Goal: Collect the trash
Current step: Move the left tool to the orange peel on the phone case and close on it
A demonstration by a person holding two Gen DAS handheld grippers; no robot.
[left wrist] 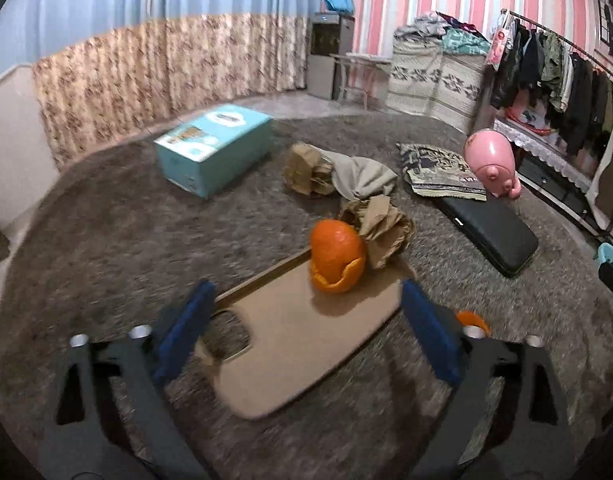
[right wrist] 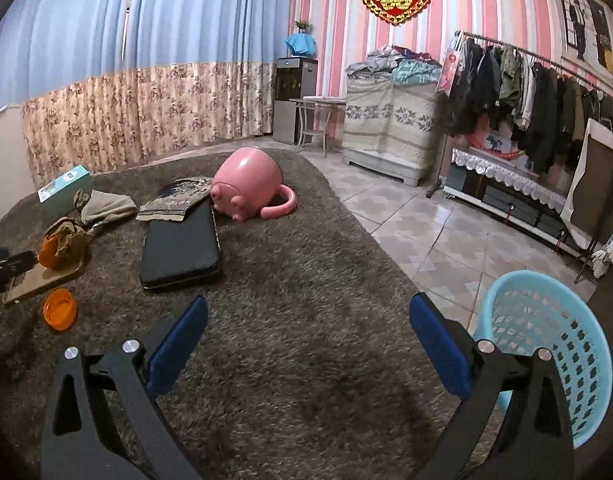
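Note:
An orange peel (left wrist: 337,256) sits on a tan phone case (left wrist: 302,336) on the grey carpet. My left gripper (left wrist: 306,316) is open just above the case, the peel a little ahead between its blue fingers. A second small orange peel (left wrist: 471,320) lies by the right finger and also shows in the right wrist view (right wrist: 59,309). Crumpled brown paper (left wrist: 382,228) lies behind the peel, another wad (left wrist: 306,168) farther back. My right gripper (right wrist: 308,340) is open and empty over bare carpet. A light blue mesh basket (right wrist: 546,344) stands at its right.
A teal box (left wrist: 212,148), a grey cloth (left wrist: 362,176), a patterned cloth (left wrist: 438,170), a black flat case (right wrist: 180,248) and a pink pig-shaped mug (right wrist: 248,180) lie on the carpet. Tiled floor (right wrist: 426,220), a clothes rack and a covered cabinet are to the right.

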